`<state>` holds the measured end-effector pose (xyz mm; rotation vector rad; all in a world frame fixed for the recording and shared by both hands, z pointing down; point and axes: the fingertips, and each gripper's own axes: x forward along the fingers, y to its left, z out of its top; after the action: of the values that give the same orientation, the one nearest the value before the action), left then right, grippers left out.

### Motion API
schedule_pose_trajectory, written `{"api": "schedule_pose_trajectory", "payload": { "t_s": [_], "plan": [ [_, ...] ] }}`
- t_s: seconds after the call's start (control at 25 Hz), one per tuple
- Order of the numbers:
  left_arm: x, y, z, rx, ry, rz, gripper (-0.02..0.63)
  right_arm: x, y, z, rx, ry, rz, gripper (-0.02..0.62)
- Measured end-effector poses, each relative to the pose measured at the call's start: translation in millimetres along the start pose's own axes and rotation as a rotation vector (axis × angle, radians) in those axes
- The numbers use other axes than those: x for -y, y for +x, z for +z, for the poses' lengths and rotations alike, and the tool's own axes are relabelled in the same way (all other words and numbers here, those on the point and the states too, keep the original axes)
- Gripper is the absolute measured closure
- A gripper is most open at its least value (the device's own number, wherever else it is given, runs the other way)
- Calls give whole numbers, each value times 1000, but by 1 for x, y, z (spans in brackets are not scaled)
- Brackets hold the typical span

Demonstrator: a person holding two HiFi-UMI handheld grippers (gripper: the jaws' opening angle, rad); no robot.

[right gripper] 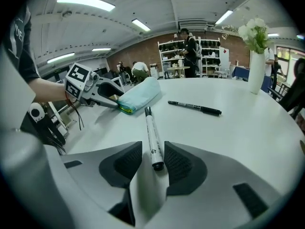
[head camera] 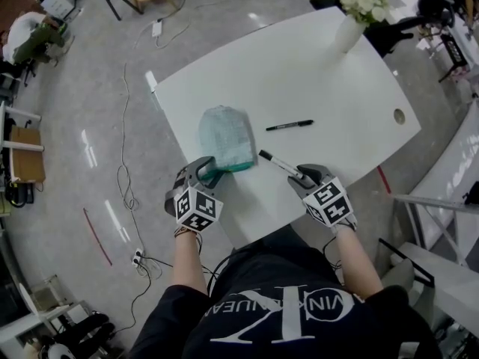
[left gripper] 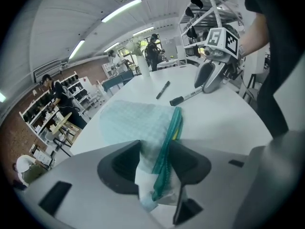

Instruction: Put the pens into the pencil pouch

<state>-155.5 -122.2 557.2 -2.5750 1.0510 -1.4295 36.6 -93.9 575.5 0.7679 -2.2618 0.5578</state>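
White table (head camera: 299, 73) fills the middle of the head view, standing on a glossy grey floor (head camera: 112, 88) with cables trailing across it, and a white vase of pale flowers (head camera: 349, 28) sits at the table's far edge, well beyond both grippers. The left gripper (head camera: 206, 172) rests low at the near edge of the table with its jaws spread wide, straddling the near end of the pencil pouch (head camera: 226, 137). In the left gripper view the pale green mesh fabric and the darker green zip edge of the pouch lie between the two jaws and fill most of the gap at the tips, while the rest of the pouch lies flat on the table, stretching away ahead of that gripper. A sliver of yellow shows at the zip. The right gripper (head camera: 305, 174) sits beside the left one and apart from it, also angled down at the table, with its jaws wide apart. The white-barrelled marker (head camera: 281, 164) lies flat on the table with its near end between these jaws, a gap showing on each side of it, and its dark cap pointing away toward the pouch's near corner. A slim black pen (head camera: 290, 126) lies on the table further out, ahead of the right gripper and past the marker, just beside the pouch's right side without touching it.
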Motion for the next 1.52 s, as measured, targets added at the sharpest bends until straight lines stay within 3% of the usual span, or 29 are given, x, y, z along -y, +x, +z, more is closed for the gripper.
{"api": "schedule_pose_trajectory", "payload": {
  "t_s": [0.12,0.2,0.32,0.48,0.68,1.16,1.52],
  "plan": [
    [-1,1,3,3,-12,1,486,1,1,0,-10,-2,1,449],
    [-1,1,5,10,-34,1,493,1,1,0,-20,-22,-2,454],
    [-6,-1,8,36,-134,1,553,4,2,-1,-41,-59,-22,485],
    [-21,-2,10,67,-303,27,563,10,2,-1,-41,-56,-15,511],
    [-35,-4,6,45,-416,99,563,10,-3,12,16,-3,28,514],
    [-43,-5,17,38,-536,176,565,-19,2,51,77,-37,195,514],
    [-46,-1,28,127,-614,125,565,-41,20,62,60,-22,243,514]
  ]
}}
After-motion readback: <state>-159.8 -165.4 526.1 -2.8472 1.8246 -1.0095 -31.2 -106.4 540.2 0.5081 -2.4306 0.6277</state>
